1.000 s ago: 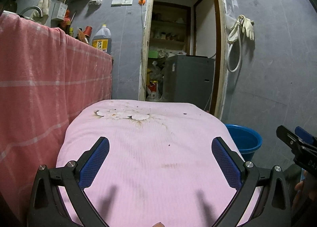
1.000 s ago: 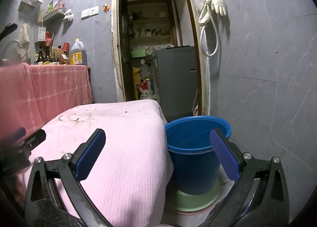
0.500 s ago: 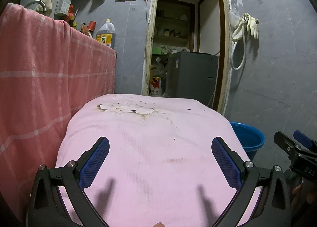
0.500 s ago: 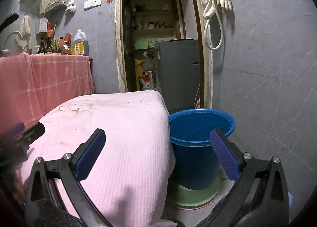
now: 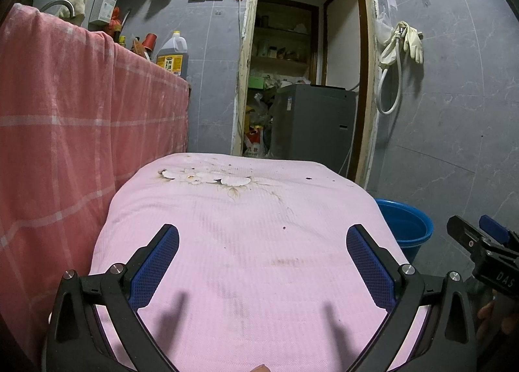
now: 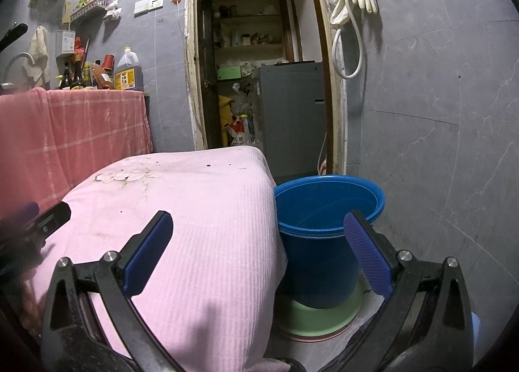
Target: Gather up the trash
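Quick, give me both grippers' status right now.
Left gripper: open, empty, above the pink cloth.
Right gripper: open, empty, between the pink cloth and the blue bucket.

A home kitchen: oil jug (image 5: 172, 54), wall rack (image 6: 85, 9), tap (image 5: 61, 6), grey tiles.

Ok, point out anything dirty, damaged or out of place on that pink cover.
The pink cover is soiled: white flaky debris with brown staining lies near its far edge, dark specks are scattered around it, and a brownish smear marks the middle. No tear shows. The blue bucket stands upright beside it.
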